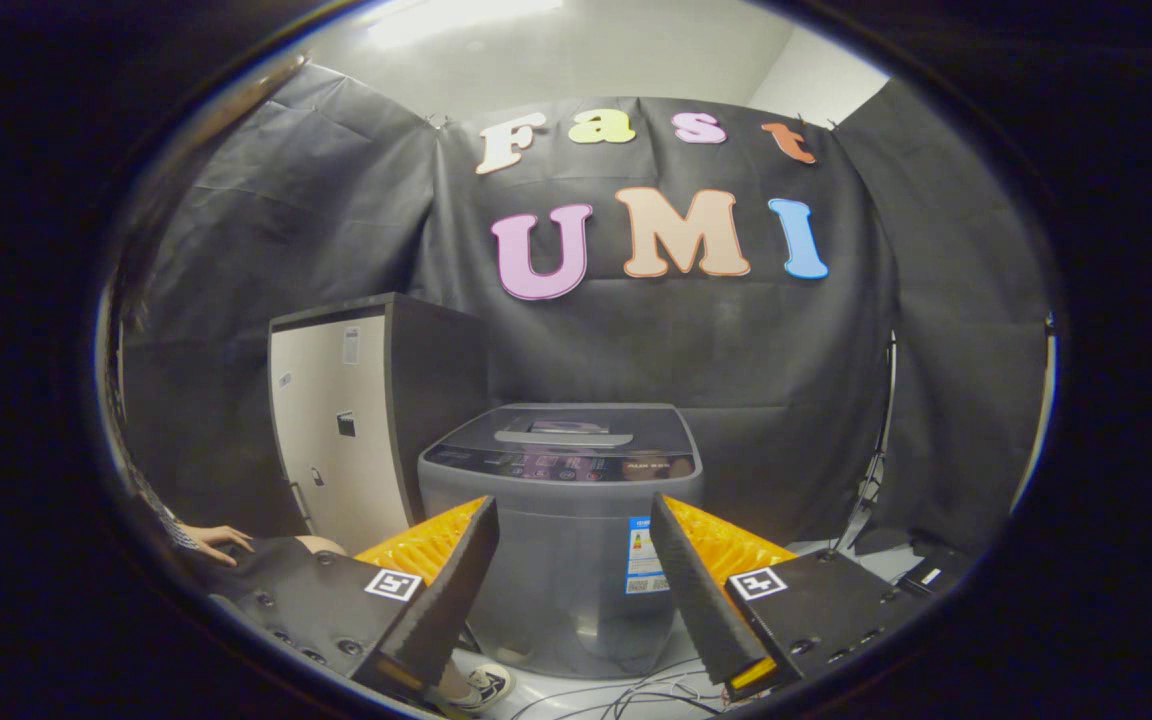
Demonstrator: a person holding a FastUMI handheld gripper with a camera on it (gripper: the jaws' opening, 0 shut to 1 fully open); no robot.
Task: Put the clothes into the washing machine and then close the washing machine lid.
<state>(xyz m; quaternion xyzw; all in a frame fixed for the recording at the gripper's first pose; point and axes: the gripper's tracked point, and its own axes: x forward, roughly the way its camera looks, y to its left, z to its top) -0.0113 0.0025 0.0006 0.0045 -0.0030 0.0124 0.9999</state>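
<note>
Two tool [574,545] fingers spread wide, nothing between them; grey top-loading washing machine [561,520] just beyond, its dark lid [576,425] down.

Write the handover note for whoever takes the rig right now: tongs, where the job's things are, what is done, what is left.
Tongs: open, holding nothing, fingers spread apart in the air, aimed at the washing machine.
Washing machine: stands on the floor beyond the fingers, seen between them, its lid down flat.
Beside it, a tall cabinet; a person's hand rests near the cabinet's base. Cables lie on the floor in front of the machine.
Clothes: none spotted from here.
Done: nothing yet.
Left: open the lid, find and load the clothes, shut the lid.
</note>
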